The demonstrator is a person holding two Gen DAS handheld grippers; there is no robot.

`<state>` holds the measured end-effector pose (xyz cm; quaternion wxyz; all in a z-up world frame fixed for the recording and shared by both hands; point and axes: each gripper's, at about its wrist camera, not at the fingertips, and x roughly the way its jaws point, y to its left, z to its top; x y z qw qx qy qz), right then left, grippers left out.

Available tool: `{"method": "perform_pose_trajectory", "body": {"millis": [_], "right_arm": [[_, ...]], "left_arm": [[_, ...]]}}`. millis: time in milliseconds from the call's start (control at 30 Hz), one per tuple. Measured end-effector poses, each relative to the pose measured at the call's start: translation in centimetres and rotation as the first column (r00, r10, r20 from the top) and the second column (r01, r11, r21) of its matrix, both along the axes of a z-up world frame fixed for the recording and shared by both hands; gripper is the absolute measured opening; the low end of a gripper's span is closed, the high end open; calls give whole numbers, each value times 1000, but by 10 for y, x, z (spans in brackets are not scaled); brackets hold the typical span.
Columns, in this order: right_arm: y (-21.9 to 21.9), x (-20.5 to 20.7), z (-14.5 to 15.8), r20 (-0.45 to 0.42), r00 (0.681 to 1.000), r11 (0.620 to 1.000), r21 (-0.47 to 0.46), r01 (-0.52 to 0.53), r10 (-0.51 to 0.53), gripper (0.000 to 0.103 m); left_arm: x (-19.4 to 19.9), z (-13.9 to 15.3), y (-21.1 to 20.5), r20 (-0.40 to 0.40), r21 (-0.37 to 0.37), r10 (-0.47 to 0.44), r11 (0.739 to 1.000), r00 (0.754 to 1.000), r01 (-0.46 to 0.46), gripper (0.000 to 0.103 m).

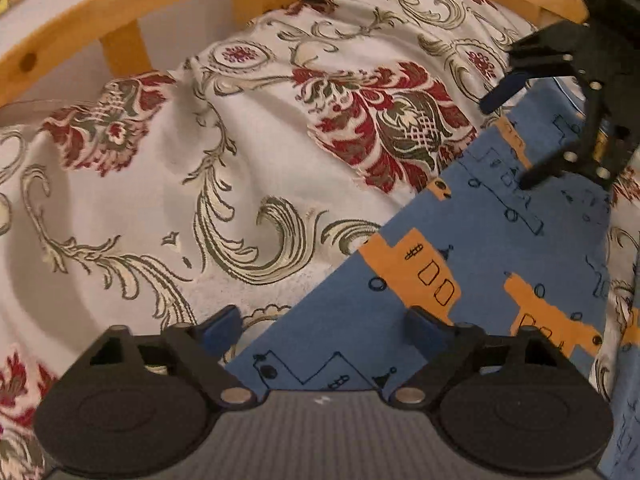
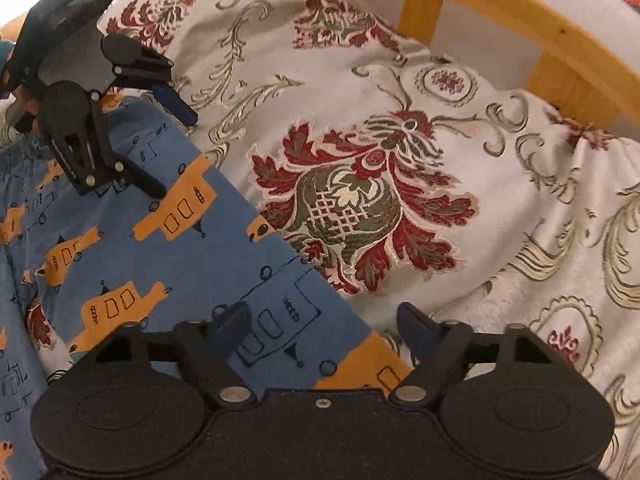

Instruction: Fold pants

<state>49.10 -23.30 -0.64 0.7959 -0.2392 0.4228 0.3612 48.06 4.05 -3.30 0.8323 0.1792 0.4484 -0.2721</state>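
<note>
Pants (image 1: 500,232) of soft blue cloth printed with orange blocky shapes lie flat on the bed's cream brocade bedspread (image 1: 160,160), one straight edge running between the jaws of the left gripper (image 1: 324,332) and of the right gripper (image 2: 324,328). Both grippers tilt steeply downward, jaws apart and gripping nothing, the right's narrower. A wooden bed rail (image 2: 520,8) curves beyond; the pants' far parts are cut off.

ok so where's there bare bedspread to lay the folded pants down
Free: the broad floral bedspread between the pants' straight edge and the wooden bed rail; in the left wrist view the same open stretch runs toward the rail's posts. Crowded: over the pants, where the left gripper and right gripper both hover with jaws open.
</note>
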Motion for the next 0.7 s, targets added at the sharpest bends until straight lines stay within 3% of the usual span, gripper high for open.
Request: {"method": "perform_pose_trajectory", "body": {"millis": [100, 233, 367, 467, 533, 700], "right_arm": [[0, 5, -3, -9, 1000, 1000, -2, 6, -6, 48], [0, 3, -6, -12, 1000, 1000, -16, -10, 9, 40], [0, 1, -9, -14, 1000, 999, -44, -23, 22, 18], [2, -3, -9, -8, 999, 997, -63, -37, 37, 7], [5, -7, -11, 10, 999, 996, -82, -46, 47, 5], [8, -24, -9, 99, 995, 995, -101, -13, 23, 2]], "left_arm": [[7, 1, 6, -30, -32, 11, 999, 999, -12, 80], [7, 4, 11, -35, -57, -1, 998, 999, -1, 67], [5, 7, 7, -29, -33, -20, 999, 999, 19, 53], [6, 13, 4, -32, -18, -6, 1000, 999, 6, 38], [4, 15, 2, -24, -5, 0, 1000, 1000, 0, 24], [-5, 24, -1, -15, -4, 97, 995, 995, -97, 7]]}}
